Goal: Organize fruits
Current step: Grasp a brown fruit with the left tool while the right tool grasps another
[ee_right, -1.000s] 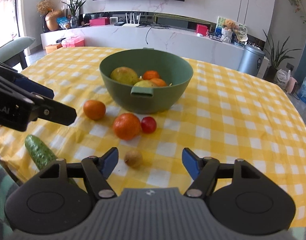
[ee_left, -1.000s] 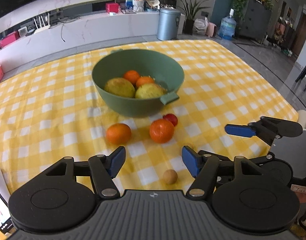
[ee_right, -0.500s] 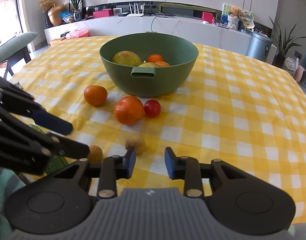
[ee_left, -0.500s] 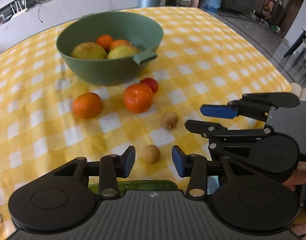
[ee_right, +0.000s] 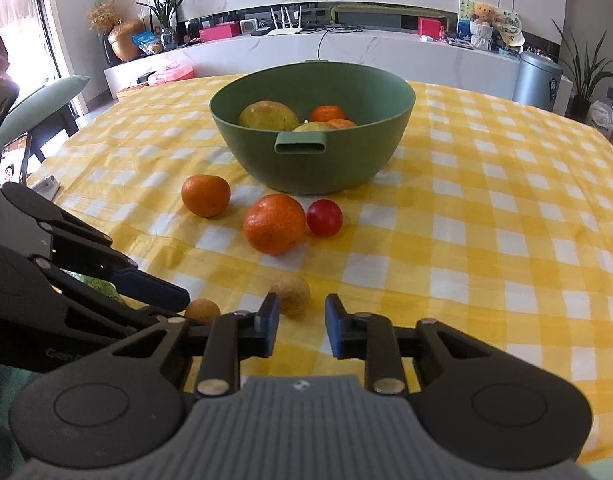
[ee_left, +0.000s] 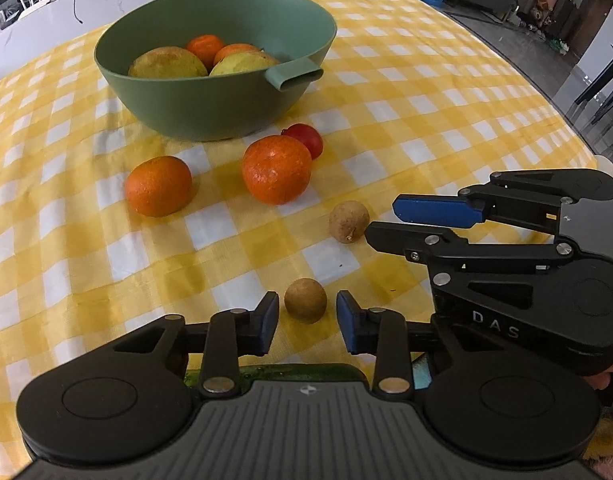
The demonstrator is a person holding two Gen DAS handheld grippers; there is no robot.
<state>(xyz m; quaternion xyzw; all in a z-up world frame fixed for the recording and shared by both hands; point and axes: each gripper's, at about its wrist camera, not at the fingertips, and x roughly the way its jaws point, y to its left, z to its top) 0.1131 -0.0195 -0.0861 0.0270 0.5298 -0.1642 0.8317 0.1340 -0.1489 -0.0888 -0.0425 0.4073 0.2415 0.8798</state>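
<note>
A green bowl holds two yellow-green fruits and two small oranges. On the yellow checked cloth lie two oranges, a red plum and two small brown longans. My left gripper is open, its fingers on either side of the near longan without touching it. My right gripper is open, just short of the other longan, which also shows in the left wrist view. The right gripper shows beside that longan in the left wrist view.
A green cucumber lies under the left gripper at the table's near edge. A phone stands at the table's left edge. A chair with a green cushion is beyond it. The cloth stretches right of the bowl.
Both grippers have narrowed their jaws and moved lower and closer to the longans. The left gripper now has the near longan between its fingers.
</note>
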